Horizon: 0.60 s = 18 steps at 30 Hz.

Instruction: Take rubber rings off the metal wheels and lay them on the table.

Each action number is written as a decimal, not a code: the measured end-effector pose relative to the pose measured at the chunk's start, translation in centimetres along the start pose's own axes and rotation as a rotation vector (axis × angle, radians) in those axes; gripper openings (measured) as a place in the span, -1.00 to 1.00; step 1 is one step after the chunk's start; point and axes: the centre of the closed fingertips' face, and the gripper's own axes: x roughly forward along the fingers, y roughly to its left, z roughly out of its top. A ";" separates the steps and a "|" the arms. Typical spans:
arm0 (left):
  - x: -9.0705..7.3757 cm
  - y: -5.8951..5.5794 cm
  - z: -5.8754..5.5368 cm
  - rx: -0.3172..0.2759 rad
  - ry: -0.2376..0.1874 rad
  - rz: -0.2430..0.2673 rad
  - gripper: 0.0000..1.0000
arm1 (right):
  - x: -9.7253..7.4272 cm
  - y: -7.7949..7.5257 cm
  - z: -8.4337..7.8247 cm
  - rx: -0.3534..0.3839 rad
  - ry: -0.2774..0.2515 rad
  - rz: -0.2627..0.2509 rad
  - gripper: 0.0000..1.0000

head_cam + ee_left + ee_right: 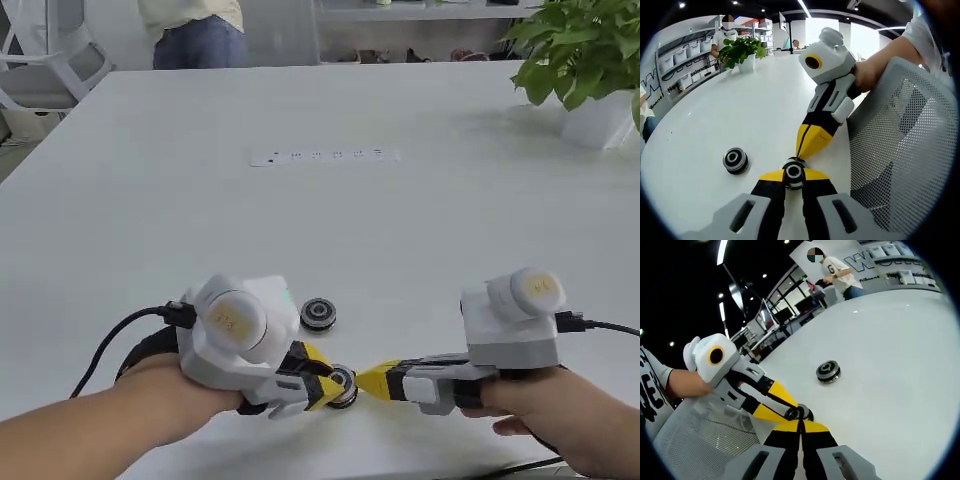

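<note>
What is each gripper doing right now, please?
Left gripper: closed on a metal wheel.
Right gripper: closed, tips at that wheel; whether it pinches anything cannot be told.

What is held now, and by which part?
The left gripper clamps a metal wheel by its outer rim. The right gripper, shut, touches its edge; hold unclear.
</note>
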 end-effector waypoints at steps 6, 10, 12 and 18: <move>0.0 0.0 0.0 -0.003 0.004 0.000 -0.87 | 0.1 0.2 0.1 -0.003 -0.004 0.011 -1.00; 0.0 0.0 0.0 -0.003 0.009 0.001 -0.88 | 0.1 0.4 0.1 -0.008 -0.004 0.018 -1.00; 0.0 0.0 0.0 -0.003 0.010 0.000 -0.88 | 0.2 0.5 0.1 -0.010 -0.004 0.021 -1.00; 0.0 0.0 -0.1 -0.004 0.011 -0.001 -0.88 | 0.3 0.7 0.2 -0.017 -0.004 0.031 -1.00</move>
